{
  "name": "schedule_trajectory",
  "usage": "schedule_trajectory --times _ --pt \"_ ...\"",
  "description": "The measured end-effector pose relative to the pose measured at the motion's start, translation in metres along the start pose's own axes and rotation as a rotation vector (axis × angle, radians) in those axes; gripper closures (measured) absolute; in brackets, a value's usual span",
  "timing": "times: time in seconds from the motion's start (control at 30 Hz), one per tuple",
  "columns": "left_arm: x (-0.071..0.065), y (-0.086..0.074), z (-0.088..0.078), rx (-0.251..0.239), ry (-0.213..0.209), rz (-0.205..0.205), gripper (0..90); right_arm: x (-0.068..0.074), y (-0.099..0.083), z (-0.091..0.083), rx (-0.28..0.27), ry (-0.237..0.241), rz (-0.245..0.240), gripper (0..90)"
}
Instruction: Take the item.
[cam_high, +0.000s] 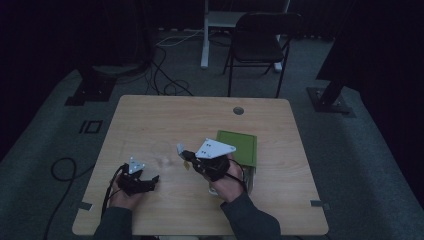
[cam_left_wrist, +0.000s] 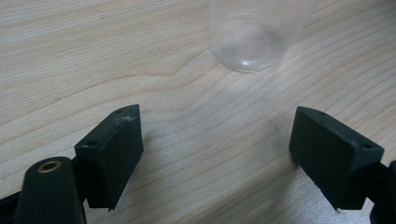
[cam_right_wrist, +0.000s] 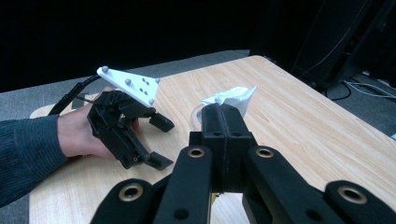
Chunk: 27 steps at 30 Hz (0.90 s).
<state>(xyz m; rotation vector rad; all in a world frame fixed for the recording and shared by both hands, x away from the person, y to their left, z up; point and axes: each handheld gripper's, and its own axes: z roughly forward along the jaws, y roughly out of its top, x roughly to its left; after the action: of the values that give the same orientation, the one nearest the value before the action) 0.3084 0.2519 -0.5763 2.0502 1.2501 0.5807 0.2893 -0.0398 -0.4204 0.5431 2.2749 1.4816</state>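
Left tool (cam_high: 150, 181): low over the near-left worktop (cam_high: 150, 120), hand (cam_high: 120, 197) behind it, jaws spread wide, nothing between them. Clear plastic cup (cam_left_wrist: 254, 35): upright on the worktop just ahead of those jaws. Right tool (cam_high: 181, 151): raised mid-worktop, wrist angled left, jaws pressed together on a white crumpled wrapper (cam_right_wrist: 231, 96). Green flat box (cam_high: 239, 147): beside the right hand (cam_high: 227, 182). Chair (cam_high: 260, 40): beyond the worktop.

Clear plastic cup (cam_left_wrist: 254, 35) upright mid-table; white wad (cam_right_wrist: 231, 96) pinched above.

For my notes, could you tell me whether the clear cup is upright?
Upright: the clear cup stands base-down on the table.
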Motion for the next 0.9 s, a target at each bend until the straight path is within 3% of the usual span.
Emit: schedule_trajectory --times 0.9 --pt "0.0 0.0 0.0 0.002 0.0 0.003 18.3 -0.003 0.008 0.025 0.012 0.005 0.004 90.0"
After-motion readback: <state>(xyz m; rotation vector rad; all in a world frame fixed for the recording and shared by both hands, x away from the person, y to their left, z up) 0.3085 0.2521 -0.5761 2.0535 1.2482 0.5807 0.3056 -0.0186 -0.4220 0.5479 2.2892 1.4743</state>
